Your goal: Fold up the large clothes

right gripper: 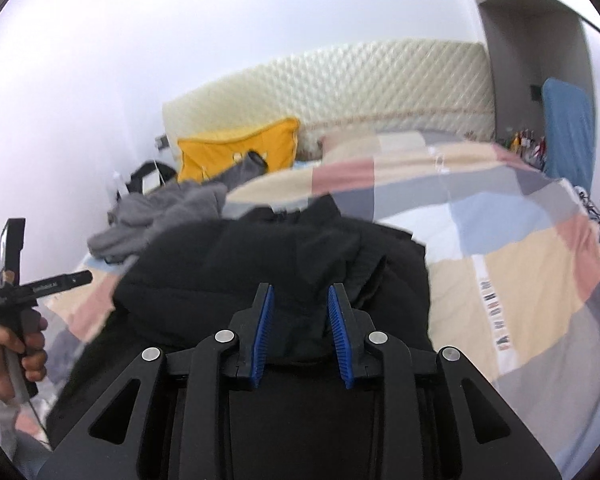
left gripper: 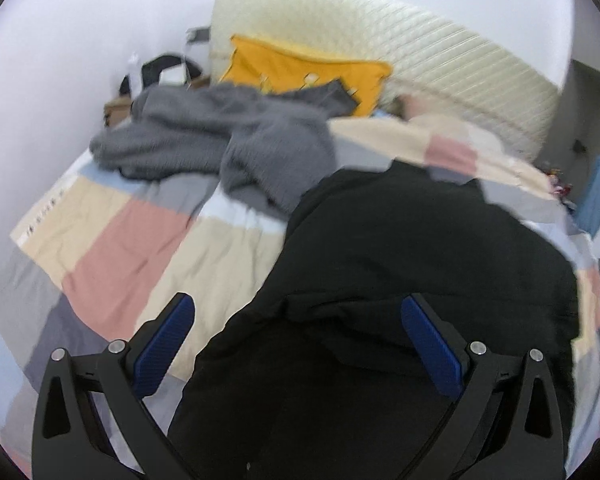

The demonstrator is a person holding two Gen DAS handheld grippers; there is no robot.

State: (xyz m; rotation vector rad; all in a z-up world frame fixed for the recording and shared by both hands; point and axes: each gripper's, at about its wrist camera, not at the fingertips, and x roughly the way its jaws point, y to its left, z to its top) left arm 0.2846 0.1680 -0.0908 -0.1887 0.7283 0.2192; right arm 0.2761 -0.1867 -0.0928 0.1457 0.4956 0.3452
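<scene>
A large black garment (left gripper: 400, 260) lies spread on the checked bedspread; it also shows in the right wrist view (right gripper: 284, 256), bunched in folds. My left gripper (left gripper: 298, 308) is wide open above the garment's near edge, holding nothing. My right gripper (right gripper: 300, 294) has its blue pads a hand's width apart, with black cloth lying between them; whether they press on it is unclear. The left gripper's handle and the hand on it show in the right wrist view (right gripper: 16, 300) at the far left.
A grey knitted garment (left gripper: 220, 140) lies crumpled at the far left of the bed (left gripper: 120, 248). A yellow pillow (left gripper: 300, 68) leans on the quilted cream headboard (left gripper: 440, 52). A blue cloth (right gripper: 568, 128) hangs at the right. White wall on the left.
</scene>
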